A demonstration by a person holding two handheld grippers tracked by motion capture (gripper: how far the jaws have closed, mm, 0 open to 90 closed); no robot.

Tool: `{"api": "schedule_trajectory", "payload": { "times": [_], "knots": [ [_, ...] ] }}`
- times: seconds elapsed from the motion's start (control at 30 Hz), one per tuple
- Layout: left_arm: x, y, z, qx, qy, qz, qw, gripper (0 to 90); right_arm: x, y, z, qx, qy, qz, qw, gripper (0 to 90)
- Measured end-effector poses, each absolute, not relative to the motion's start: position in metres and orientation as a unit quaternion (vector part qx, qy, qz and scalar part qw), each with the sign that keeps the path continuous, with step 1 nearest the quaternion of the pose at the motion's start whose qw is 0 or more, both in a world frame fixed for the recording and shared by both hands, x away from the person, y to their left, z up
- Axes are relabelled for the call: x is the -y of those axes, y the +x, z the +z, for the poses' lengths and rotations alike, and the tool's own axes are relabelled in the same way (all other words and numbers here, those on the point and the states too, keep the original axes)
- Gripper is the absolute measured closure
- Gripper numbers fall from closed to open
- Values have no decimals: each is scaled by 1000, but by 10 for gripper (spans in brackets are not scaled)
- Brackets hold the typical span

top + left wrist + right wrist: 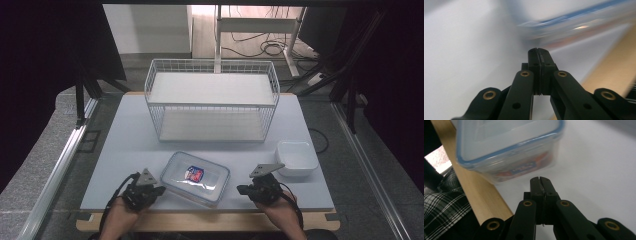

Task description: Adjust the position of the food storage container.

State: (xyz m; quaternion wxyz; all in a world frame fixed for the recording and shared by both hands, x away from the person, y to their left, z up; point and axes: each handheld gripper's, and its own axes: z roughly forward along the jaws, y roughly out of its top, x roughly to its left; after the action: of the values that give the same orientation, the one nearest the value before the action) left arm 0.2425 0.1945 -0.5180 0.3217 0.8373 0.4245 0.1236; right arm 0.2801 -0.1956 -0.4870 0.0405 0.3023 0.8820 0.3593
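Note:
A clear plastic food box (196, 178) with a blue-edged lid and a red and blue label lies flat near the table's front edge, between my two hands. My left gripper (161, 189) points at its left end, jaws pressed together with nothing between them. The left gripper view is blurred; the left gripper (538, 51) is shut just short of the box (564, 25). My right gripper (240, 189) is shut too and sits a little to the right of the box. In the right gripper view the right gripper (540, 180) stops just before the box's side (506, 150).
A white wire basket shelf (212, 100) stands at the back middle of the white table (120, 145). A small white square bowl (297, 158) sits right of the box, behind my right hand. The table's wooden front edge (476, 192) runs close under both hands.

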Motion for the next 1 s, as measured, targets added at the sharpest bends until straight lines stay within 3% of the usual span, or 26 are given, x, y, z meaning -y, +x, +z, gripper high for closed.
{"api": "schedule_trajectory", "payload": {
  "times": [0.17, 0.37, 0.8, 1.0],
  "knots": [
    [-208, 259, -521, -452, 807, 105, 365, 899, 187, 279, -491, -885, 294, 358, 36, 899],
    [-184, 258, -519, -431, 818, 98, 368, 900, 181, 278, -493, -885, 291, 363, 36, 894],
    [-148, 250, -517, -405, 833, 77, 369, 900, 207, 299, -493, -869, 347, 342, 87, 896],
    [-151, 253, -519, -400, 830, 66, 382, 862, 213, 306, -494, -868, 346, 346, 88, 886]
  ]
}}
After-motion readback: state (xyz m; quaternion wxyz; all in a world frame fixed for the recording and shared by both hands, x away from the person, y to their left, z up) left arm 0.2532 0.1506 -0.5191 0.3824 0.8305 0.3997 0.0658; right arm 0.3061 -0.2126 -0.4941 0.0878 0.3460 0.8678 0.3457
